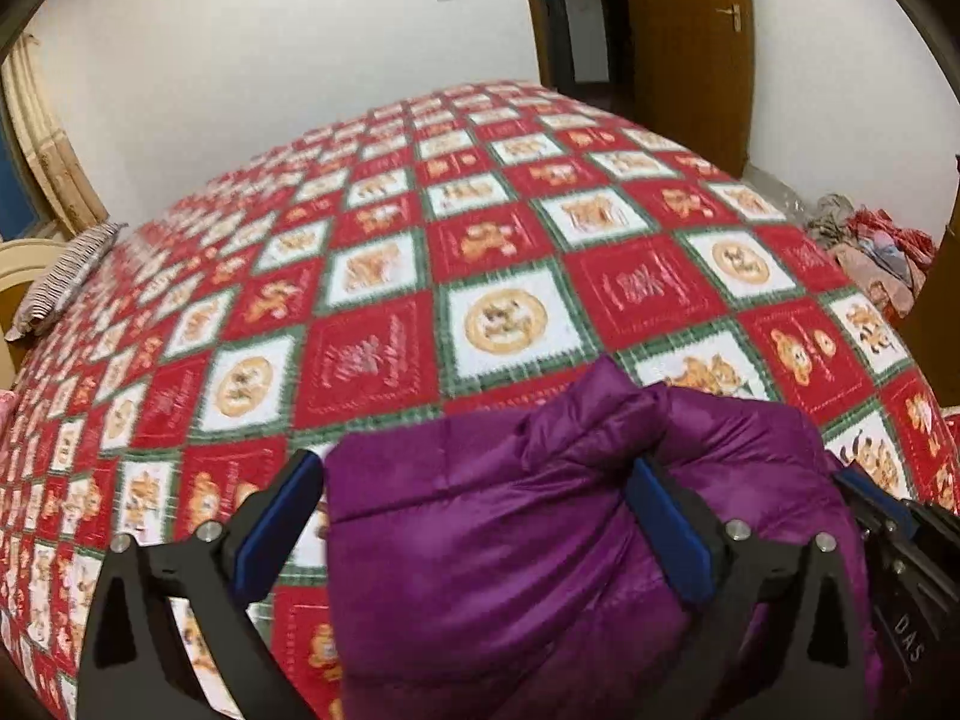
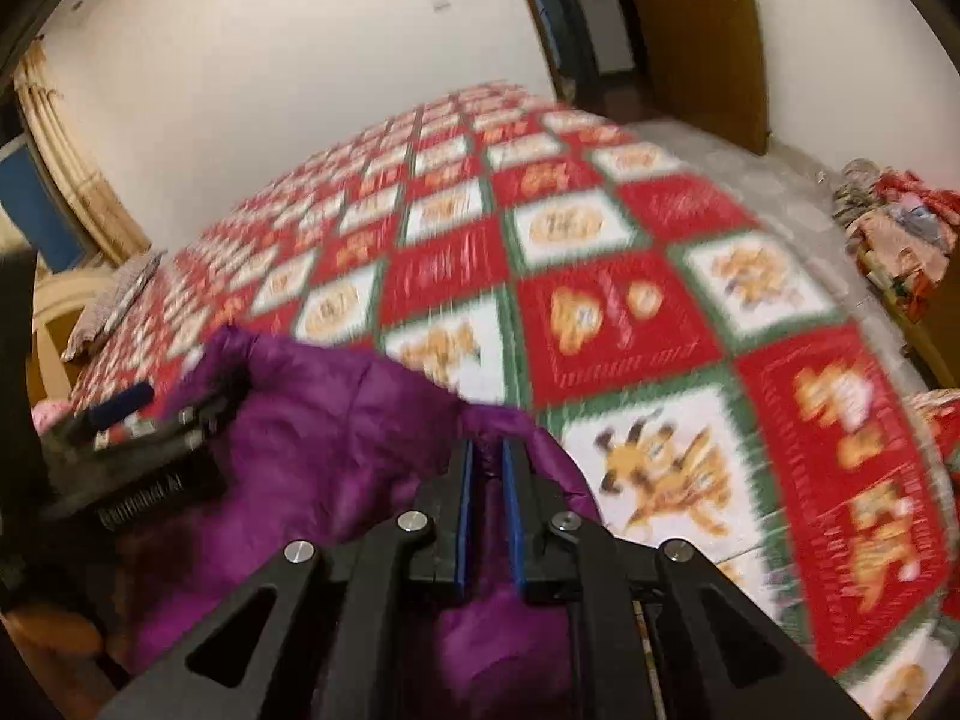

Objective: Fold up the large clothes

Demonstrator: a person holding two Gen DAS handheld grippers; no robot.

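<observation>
A purple padded jacket [image 1: 480, 570] lies bunched at the near edge of a bed with a red, white and green checked cover [image 1: 504, 222]. In the left wrist view my left gripper [image 1: 477, 468] stands open, its blue pads [image 1: 282, 528] wide apart. The jacket fills the gap and spreads past the right-hand finger. My right gripper [image 1: 870, 498] shows at that view's right edge, against the jacket. In the right wrist view my right gripper [image 2: 489, 447] is shut on a raised fold of the jacket [image 2: 336, 420]. The left gripper [image 2: 132, 408] sits at the jacket's left side.
A striped pillow [image 1: 66, 282] lies at the bed's far left by a cream headboard [image 1: 24, 276]. A heap of mixed clothes [image 1: 870, 252] sits off the bed's right side. A brown wooden door [image 1: 690, 48] stands beyond the bed's far corner, and a white wall runs behind the bed.
</observation>
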